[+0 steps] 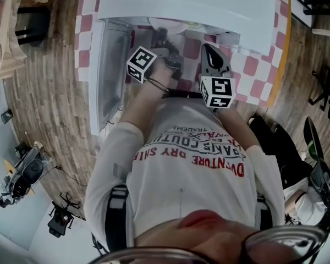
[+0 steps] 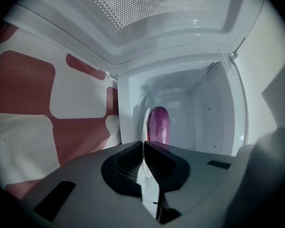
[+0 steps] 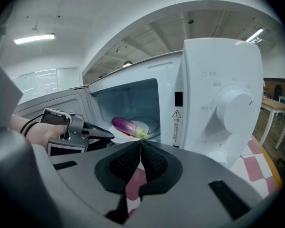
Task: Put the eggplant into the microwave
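Eggplant (image 3: 126, 125) on plate (image 3: 152, 126) inside open microwave (image 3: 218, 80)

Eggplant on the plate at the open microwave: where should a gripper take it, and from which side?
Grip the purple eggplant across its mid-body, probably from the right gripper's side, through the white microwave's open front. It lies flat on the white plate and narrows to a green stem end, so the middle is steadiest; the left gripper holds the plate's opposite rim.

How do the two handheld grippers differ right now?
The left gripper pinches the rim of the plate bearing the eggplant; the right gripper holds nothing. The left reaches into the microwave's opening; the right is outside it. Both have jaws together.
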Action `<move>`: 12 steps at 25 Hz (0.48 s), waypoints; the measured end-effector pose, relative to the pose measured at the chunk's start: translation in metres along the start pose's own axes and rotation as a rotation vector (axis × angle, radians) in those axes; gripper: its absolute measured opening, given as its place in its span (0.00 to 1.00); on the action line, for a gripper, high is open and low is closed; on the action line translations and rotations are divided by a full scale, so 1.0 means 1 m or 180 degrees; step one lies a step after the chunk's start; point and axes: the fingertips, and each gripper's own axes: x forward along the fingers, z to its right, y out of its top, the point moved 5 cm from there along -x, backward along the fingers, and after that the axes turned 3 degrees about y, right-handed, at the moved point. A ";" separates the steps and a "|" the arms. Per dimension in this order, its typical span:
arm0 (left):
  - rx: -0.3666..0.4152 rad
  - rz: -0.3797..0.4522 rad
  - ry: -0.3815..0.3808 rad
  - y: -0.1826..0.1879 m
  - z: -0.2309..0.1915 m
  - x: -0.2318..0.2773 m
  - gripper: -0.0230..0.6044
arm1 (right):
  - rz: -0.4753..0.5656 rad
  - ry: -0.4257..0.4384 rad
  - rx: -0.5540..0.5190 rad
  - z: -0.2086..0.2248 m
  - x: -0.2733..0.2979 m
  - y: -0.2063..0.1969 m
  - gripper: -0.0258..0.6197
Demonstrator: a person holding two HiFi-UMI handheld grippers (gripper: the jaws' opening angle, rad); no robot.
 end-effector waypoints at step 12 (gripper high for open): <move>-0.0088 0.0109 0.0033 0.004 0.002 0.016 0.09 | -0.0026 -0.0021 0.0159 0.004 0.004 -0.001 0.08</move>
